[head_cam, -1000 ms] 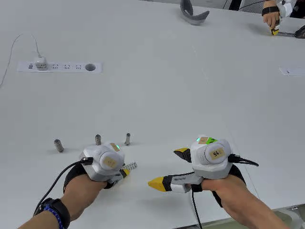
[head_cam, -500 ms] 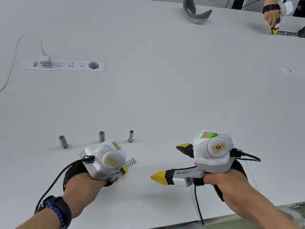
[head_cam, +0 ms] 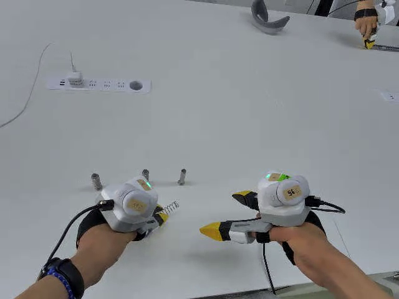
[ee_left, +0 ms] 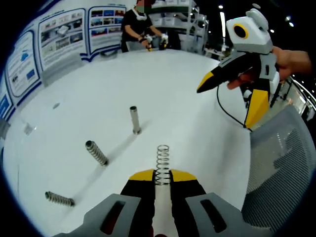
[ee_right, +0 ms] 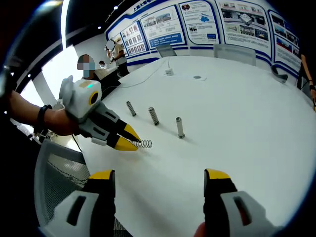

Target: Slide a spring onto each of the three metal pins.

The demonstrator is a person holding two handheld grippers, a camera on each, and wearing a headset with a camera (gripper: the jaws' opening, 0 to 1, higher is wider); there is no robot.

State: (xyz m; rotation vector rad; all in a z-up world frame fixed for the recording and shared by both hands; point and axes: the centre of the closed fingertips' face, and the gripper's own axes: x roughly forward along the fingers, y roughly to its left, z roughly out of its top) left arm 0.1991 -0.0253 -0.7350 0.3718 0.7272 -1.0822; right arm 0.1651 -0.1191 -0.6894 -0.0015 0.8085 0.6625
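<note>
Three upright pins stand in a row on the white table (head_cam: 224, 106). The left pin (head_cam: 96, 181) and middle pin (head_cam: 145, 175) each wear a spring; the right pin (head_cam: 182, 176) is bare. My left gripper (head_cam: 161, 217) is shut on a loose spring (head_cam: 169, 207), whose free end sticks out toward the bare pin (ee_left: 134, 120). The spring (ee_left: 162, 163) juts from the yellow fingertips (ee_left: 143, 175). My right gripper (head_cam: 227, 215) hovers open to the right, nothing between its fingers. In the right gripper view the left gripper (ee_right: 131, 143) holds the spring (ee_right: 144, 143) short of the bare pin (ee_right: 180, 127).
A white power strip (head_cam: 100, 84) with a plugged charger lies at the back left. A grey curved object (head_cam: 269, 17) rests at the far edge. Another person's hand (head_cam: 366, 23) works at the far right corner. A mesh chair (ee_left: 281, 168) stands near the table's front edge.
The head camera has shifted, so the scene sits further right. My left gripper with the spring has drawn slightly back from the pins. The right gripper stays open in much the same place.
</note>
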